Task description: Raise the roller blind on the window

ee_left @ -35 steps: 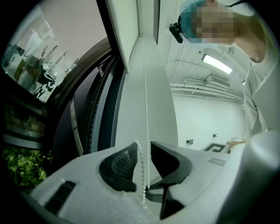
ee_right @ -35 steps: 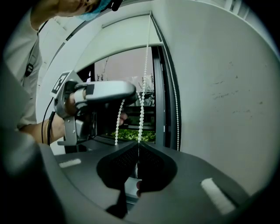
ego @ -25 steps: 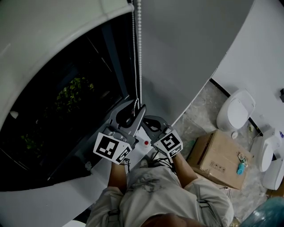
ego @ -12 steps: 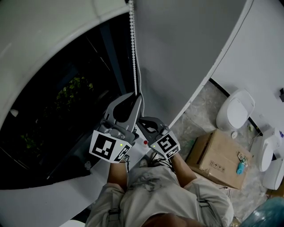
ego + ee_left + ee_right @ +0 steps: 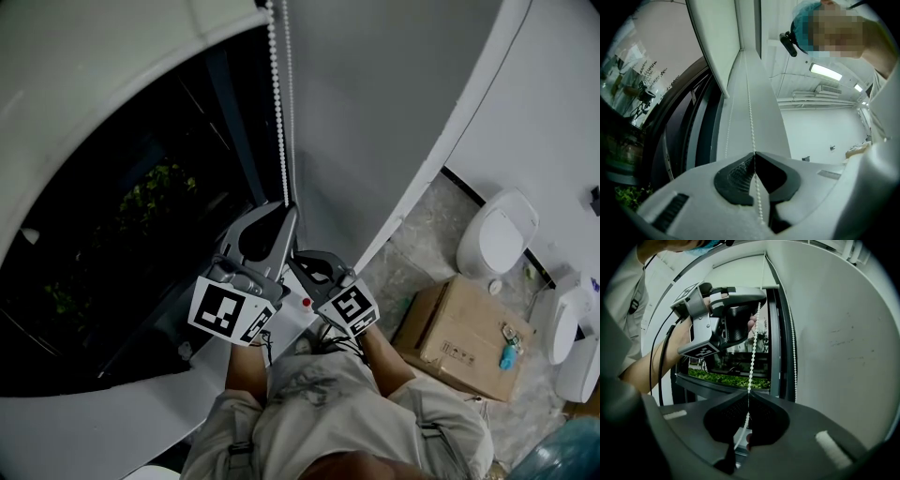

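Note:
A white bead chain (image 5: 278, 112) hangs in two strands beside the dark window (image 5: 122, 244). The pale roller blind (image 5: 94, 75) covers the window's upper part. My left gripper (image 5: 288, 208) is the higher one. Its jaws have just been closing, and they now pinch one strand of the bead chain (image 5: 750, 117) between the pads. Just below it, my right gripper (image 5: 293, 260) is shut on the same strand of the bead chain (image 5: 752, 362). That strand runs up from it to the left gripper (image 5: 758, 300).
A grey wall (image 5: 394, 112) stands right of the chain. On the floor at the right are a cardboard box (image 5: 464, 337) and white sanitary fixtures (image 5: 499, 234). Green plants (image 5: 155, 192) show through the glass. The white sill (image 5: 103, 422) runs below the window.
The left gripper's jaws stood wide around the chain and have closed on it; that gripper rose a little. The right gripper stayed shut on the chain.

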`<state>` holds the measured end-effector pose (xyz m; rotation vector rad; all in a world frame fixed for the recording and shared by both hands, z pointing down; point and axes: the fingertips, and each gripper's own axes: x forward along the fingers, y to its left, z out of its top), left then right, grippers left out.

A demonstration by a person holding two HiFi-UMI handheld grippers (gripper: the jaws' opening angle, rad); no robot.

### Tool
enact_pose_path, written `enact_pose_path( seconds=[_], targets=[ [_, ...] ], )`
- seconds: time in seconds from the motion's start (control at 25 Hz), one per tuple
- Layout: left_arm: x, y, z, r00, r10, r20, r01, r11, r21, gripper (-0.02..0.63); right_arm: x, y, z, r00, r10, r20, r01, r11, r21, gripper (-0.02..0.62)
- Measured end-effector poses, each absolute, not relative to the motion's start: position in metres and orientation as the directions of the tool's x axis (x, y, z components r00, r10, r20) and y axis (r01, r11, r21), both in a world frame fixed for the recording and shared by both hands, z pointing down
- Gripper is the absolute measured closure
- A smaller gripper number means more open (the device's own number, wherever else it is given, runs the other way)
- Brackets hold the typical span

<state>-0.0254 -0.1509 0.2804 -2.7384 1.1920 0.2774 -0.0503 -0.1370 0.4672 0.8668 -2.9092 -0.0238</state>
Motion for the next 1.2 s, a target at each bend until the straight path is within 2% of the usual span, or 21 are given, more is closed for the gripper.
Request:
enact_pose_path(
  seconds=[1.2],
  targets=[
    [-0.027,-0.163,0.408,0.675,-0.738,-0.008,-0.733,-0.673,0.098,0.591,-0.051,-0.137,0.592,-0.796,-0.511,0.323,-0.554,0.831,-0.052,0.583]
  ],
)
